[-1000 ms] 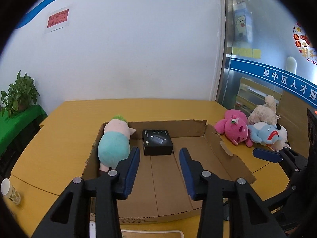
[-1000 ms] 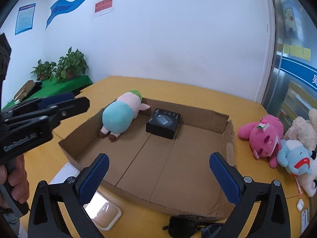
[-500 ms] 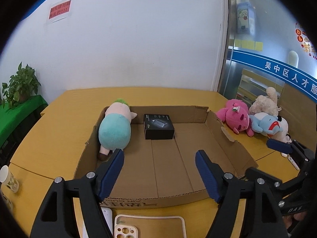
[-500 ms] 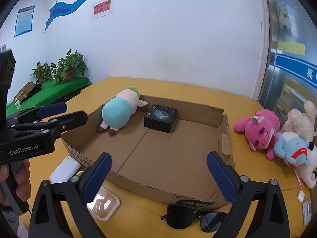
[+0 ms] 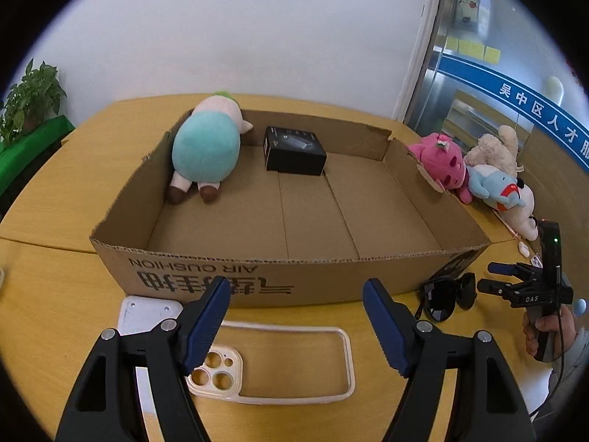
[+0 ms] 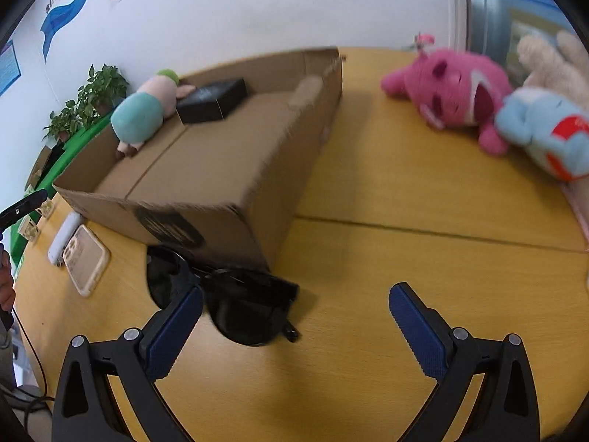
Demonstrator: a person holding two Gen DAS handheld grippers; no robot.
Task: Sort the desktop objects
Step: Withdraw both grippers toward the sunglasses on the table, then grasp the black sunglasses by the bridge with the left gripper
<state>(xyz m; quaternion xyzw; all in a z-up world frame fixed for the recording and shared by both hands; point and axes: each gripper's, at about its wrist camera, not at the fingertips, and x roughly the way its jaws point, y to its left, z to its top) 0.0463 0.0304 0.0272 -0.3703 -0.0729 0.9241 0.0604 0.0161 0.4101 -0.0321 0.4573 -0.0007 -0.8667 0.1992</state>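
Note:
My left gripper hangs open, nothing between its blue pads, just in front of the cardboard box. A clear phone case lies on the table under it, with a white flat device to its left. Inside the box lie a teal plush and a small black box. My right gripper is open low over the table. Black sunglasses lie by its left finger, against the box corner, and no pad touches them.
A pink plush, a blue plush and a beige plush lie on the yellow table right of the box. A potted plant stands far left. A hand holds the right gripper beside the sunglasses.
Both grippers have sunk toward the table in front of the box. The left jaws have spread wider. The right gripper swung right and down, bringing the sunglasses close under it.

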